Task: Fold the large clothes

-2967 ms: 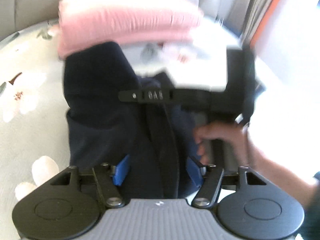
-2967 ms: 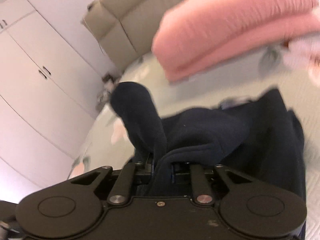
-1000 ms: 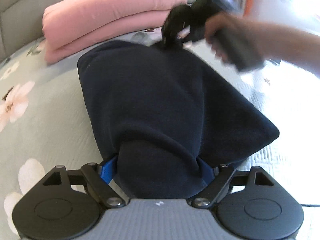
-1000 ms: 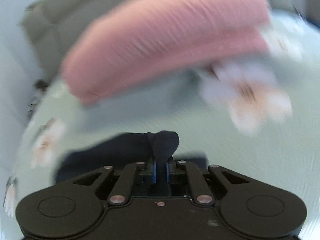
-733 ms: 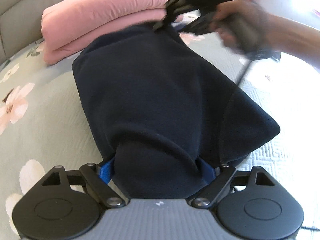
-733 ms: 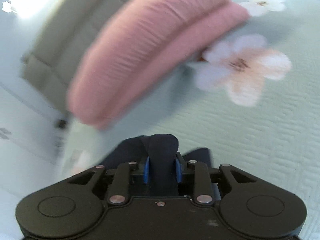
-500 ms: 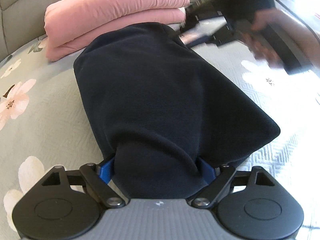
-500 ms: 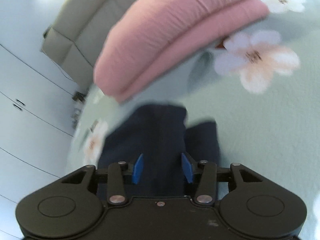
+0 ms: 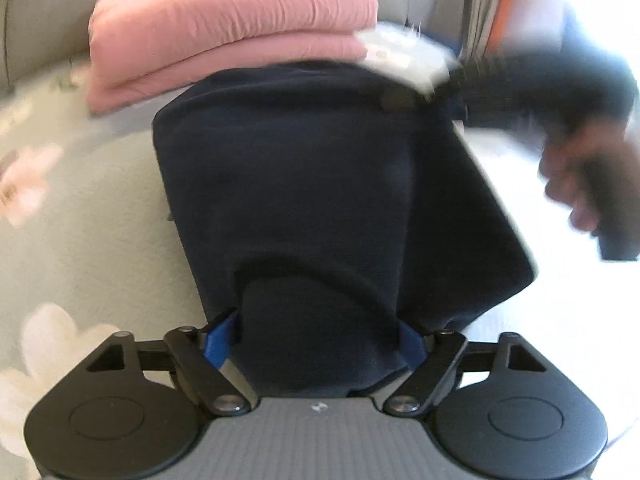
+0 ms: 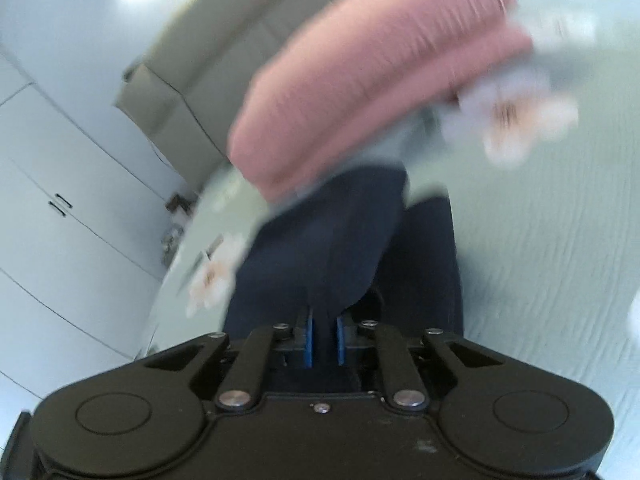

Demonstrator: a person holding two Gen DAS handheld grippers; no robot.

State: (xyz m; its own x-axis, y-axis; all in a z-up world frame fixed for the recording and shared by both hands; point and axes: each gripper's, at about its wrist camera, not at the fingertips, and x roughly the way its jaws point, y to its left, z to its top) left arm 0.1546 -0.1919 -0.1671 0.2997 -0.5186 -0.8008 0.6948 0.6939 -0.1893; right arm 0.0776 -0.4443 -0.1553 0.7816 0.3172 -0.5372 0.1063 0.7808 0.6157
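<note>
A folded navy garment lies on the flowered bedspread. My left gripper has its blue pads spread wide around the thick near fold of the garment, and the fold fills the gap between them. In the right wrist view the navy garment runs up from my right gripper, whose blue pads are close together on a fold of it. The right gripper shows blurred at the garment's far right corner in the left wrist view.
A folded pink blanket lies just behind the garment; it also shows in the right wrist view. A grey headboard stands behind it. White wardrobe doors are at the left.
My right gripper let go of the garment's far edge, opened, then closed on a fold at the far right corner. The left gripper kept its wide hold on the near fold.
</note>
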